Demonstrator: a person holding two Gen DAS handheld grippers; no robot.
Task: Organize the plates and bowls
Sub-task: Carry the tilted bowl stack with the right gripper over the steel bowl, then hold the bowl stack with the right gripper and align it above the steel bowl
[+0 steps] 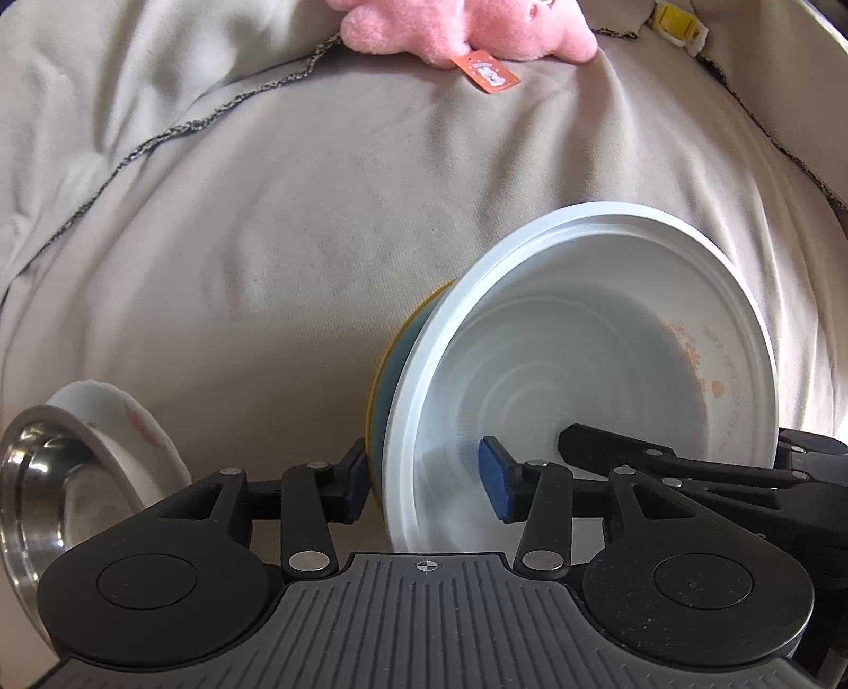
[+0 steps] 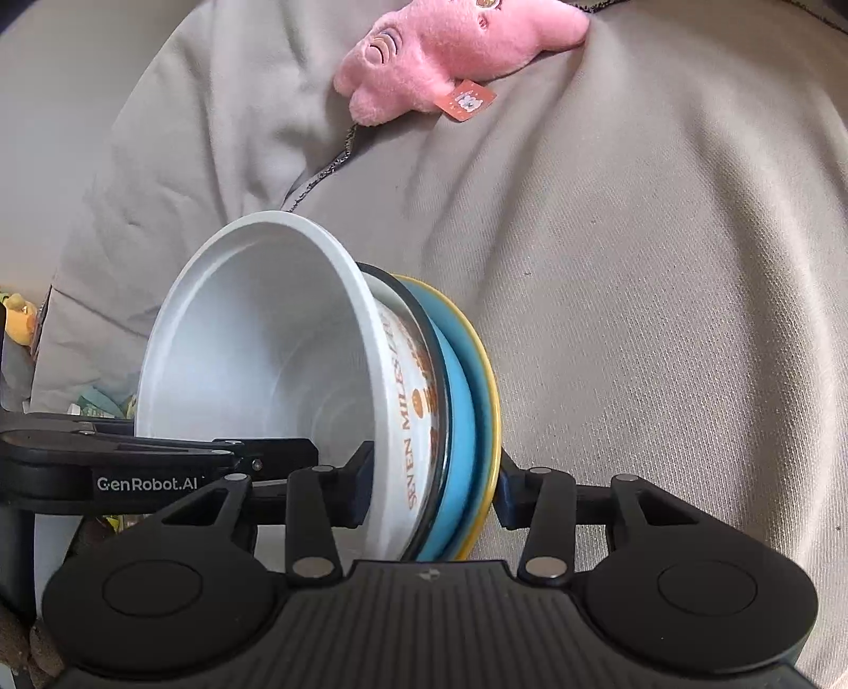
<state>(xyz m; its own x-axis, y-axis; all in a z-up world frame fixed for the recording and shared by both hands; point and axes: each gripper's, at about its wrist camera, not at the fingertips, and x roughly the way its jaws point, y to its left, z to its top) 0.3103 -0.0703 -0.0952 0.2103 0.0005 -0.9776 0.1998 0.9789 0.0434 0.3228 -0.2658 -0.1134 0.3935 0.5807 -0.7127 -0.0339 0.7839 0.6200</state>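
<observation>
The stack (image 2: 424, 403), white bowl nested on blue and yellow plates, is held on edge above the bed (image 2: 662, 265), clamped across its rims by the right gripper (image 2: 432, 493), while the left gripper (image 1: 424, 477) is spread astride the same rims without pressing.

- The right claw (image 2: 432, 490) grips a tilted stack of dishes by its rim, one finger inside the bowl, the other behind the yellow plate.
- A white bowl (image 2: 254, 339) lies outermost, opening to the left, with orange lettering on its outer wall.
- Behind it sit a blue plate (image 2: 461, 403) and a yellow plate (image 2: 490, 371), nested close together.
- The left claw (image 2: 297, 450) reaches in from the left; I cannot tell how its jaws stand.
- A beige cloth (image 2: 662, 291), creased, spreads beneath everything.
- A pink plush toy (image 2: 450, 47) with an orange tag lies on it, well apart from the dishes.
</observation>
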